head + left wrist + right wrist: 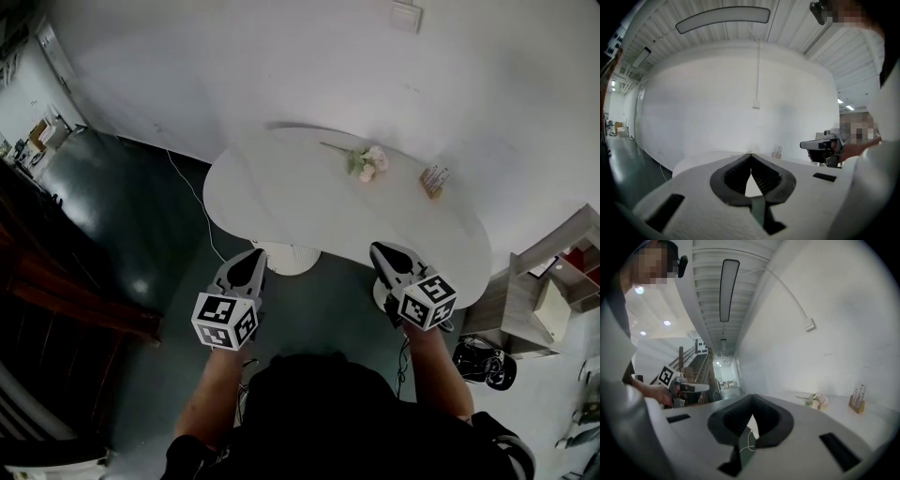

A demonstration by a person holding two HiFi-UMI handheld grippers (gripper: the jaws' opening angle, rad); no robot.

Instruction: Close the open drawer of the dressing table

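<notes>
The dressing table is a white oval top against a white wall; no open drawer shows in any view. My left gripper hangs just before the table's near edge, its jaws closed tip to tip with nothing between them. Level with it to the right, my right gripper is also shut and empty. Both point toward the table and the wall. Each gripper appears in the other's view: the right gripper and the left gripper.
A sprig of pale flowers and a small stand of sticks lie on the tabletop. A white pedestal shows under the edge. A cable runs over the dark floor. A wooden shelf unit and a black bag stand at the right.
</notes>
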